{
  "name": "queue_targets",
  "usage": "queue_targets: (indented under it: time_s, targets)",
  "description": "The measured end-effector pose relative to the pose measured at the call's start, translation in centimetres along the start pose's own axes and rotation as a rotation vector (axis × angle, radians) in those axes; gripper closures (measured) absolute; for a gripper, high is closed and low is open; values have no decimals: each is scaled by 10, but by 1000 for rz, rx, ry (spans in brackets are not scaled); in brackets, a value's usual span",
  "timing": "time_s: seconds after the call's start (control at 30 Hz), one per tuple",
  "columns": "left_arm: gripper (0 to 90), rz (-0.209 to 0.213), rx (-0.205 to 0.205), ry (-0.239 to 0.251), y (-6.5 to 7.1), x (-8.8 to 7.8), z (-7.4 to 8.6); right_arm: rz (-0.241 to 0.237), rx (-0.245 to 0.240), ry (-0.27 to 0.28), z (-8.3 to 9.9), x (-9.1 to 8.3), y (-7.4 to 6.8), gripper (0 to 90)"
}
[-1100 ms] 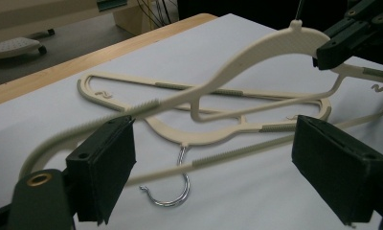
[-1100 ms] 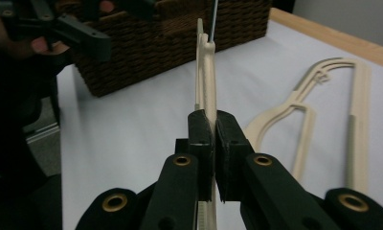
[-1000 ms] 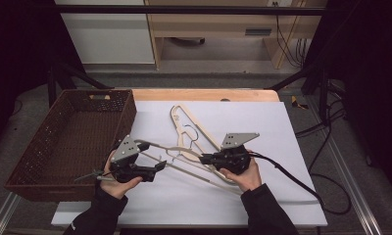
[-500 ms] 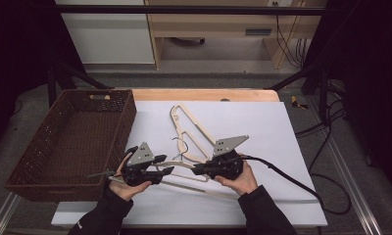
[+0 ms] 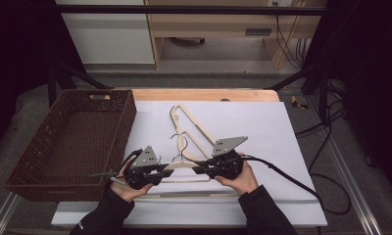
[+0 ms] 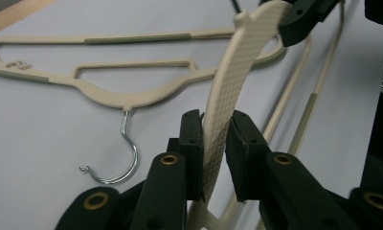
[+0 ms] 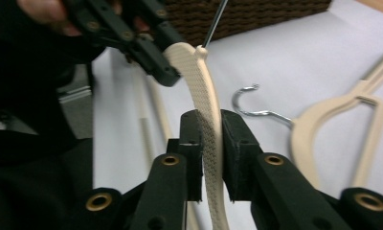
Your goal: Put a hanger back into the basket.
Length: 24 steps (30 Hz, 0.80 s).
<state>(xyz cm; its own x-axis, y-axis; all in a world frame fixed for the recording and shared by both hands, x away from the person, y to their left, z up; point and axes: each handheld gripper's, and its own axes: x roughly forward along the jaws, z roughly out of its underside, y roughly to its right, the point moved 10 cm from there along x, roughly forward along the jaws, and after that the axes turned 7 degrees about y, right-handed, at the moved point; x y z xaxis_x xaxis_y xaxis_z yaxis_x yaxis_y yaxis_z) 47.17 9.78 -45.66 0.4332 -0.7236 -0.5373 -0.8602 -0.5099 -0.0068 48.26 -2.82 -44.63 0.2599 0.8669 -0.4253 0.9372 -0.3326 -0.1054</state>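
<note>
We grip one cream hanger [image 5: 184, 166] with left tool [image 5: 157, 171] and right tool [image 5: 201, 169], near the table's front edge; a second hanger [image 5: 189, 122] lies mid-table beside one basket [image 5: 66, 142].

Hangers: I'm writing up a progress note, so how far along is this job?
Done: nothing yet; the basket holds no hanger. In hand: the held hanger is clamped between the jaws of the left gripper, which have just been closing, and of the right gripper, which have just eased open slightly. Left: probably moving it and the second hanger on the table into the basket.
</note>
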Motion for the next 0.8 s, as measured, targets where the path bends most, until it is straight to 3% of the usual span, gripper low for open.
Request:
queue_targets:
  time_s: [0.1, 0.33, 0.57, 0.8]
  targets:
    - [793, 13, -7, 7, 2, -1, -1, 32, -16, 5, 0, 1, 4, 733]
    - [855, 87, -33, 43, 16, -2, -7, 108, -39, 48, -6, -2, 10, 594]
    - [865, 25, -36, 83, 13, -12, -16, 168, -45, 126, -18, -19, 14, 457]
    - [865, -51, -72, 129, 0, -27, -23, 294, 39, 205, -16, -52, 37, 275]
